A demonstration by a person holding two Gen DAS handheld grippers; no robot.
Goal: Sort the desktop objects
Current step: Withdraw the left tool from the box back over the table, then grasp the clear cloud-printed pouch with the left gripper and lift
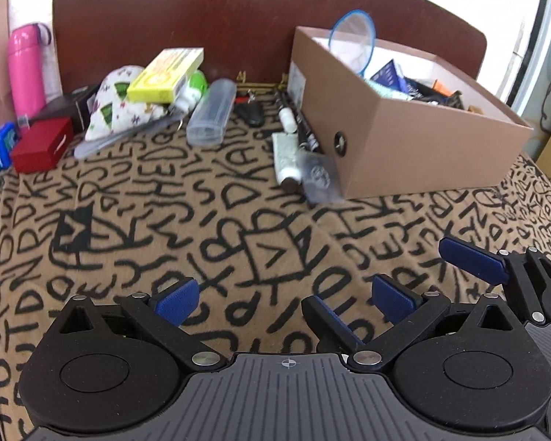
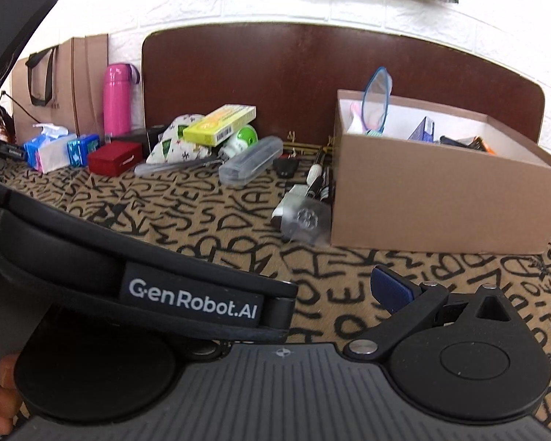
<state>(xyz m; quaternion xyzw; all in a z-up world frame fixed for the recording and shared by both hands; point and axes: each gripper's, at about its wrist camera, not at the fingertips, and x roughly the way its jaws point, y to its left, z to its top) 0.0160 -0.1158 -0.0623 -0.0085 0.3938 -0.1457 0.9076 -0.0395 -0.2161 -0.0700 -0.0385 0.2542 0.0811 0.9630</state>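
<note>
A brown cardboard box holding several items stands at the back right on the letter-print cloth; it also shows in the right wrist view. Left of it lie a clear pouch, markers, a clear plastic case, a yellow box on a patterned pouch, and a red box. My left gripper is open and empty, low over the cloth near the front. My right gripper is open and empty just to its right; in its own view only the right fingertip shows.
A pink bottle stands at the back left beside a paper bag. Tissue packs lie at the left edge. A dark wooden headboard closes the back. The left gripper's body blocks the right view's left half.
</note>
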